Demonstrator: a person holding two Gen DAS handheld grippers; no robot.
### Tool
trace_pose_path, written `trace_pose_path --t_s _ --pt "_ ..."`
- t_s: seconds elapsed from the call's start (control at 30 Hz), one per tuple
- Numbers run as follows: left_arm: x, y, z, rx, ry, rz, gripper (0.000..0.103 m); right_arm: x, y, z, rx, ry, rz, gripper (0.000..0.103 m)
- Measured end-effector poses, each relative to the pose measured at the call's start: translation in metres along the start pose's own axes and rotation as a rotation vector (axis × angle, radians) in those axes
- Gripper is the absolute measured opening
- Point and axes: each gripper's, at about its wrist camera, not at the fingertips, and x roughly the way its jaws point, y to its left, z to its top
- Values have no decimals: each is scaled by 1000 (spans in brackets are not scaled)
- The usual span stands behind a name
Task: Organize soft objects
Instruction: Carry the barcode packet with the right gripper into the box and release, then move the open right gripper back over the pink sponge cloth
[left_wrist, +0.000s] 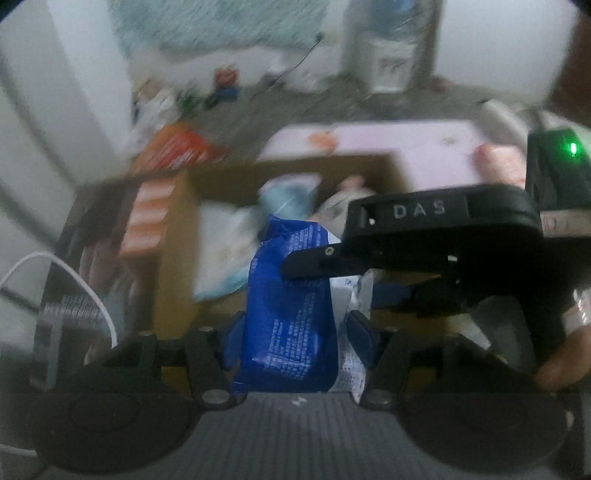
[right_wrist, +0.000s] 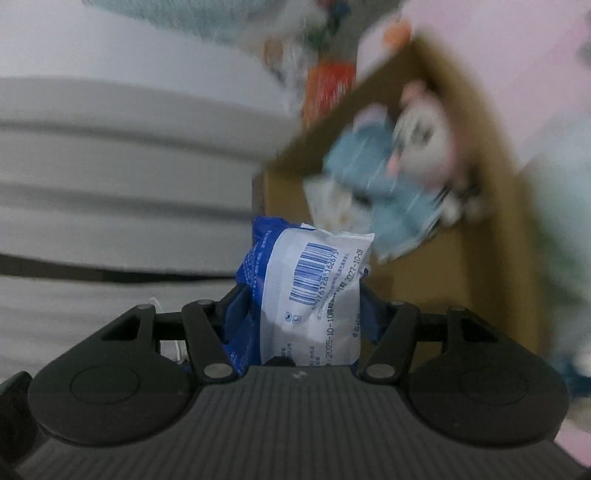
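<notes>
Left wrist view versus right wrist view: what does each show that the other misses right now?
Only the left wrist view shows the right gripper reaching in from the side onto the blue packet, plus an orange pack and a white cable outside the cardboard box. Only the right wrist view shows the packet's white barcode face and the plush toy clearly. Both show the blue packet clamped between blue pads, with the box beyond holding pale blue packs.
</notes>
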Motion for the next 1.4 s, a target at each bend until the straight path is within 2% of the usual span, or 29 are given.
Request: trace_pose_path --t_s 0.13,0.27,0.33,0.43,0.7,0.87,1.0,1.1,1.23,1.33,1.4 --pt "43 29 -13 -19 52 30 60 67 -4 -1 -11 118 -60 60" --pt "74 38 -16 3 87 63 61 108 -10 -1 -17 166 -115 60" --pt "78 42 -20 19 102 69 64 120 -15 0 -30 178 -164 59" --pt "78 43 -28 41 104 62 65 132 -27 0 -26 189 -201 53" --pt "77 42 -35 63 108 57 66 129 -24 -5 -28 175 -185 53" --pt "73 43 -35 41 110 47 66 129 -31 -4 -19 166 -152 55" --pt "58 38 -33 27 79 54 70 110 -30 1 -6 155 -92 60" --pt "43 32 -29 0 53 45 70 80 -26 9 -6 130 -23 61" --pt "16 11 -25 -19 6 9 71 26 -21 16 4 73 102 67" --pt "-4 -17 -24 -6 -25 -30 72 -31 -24 13 27 18 196 72" --pt "-17 -42 -26 14 -32 -67 72 -62 -31 7 49 -13 226 75"
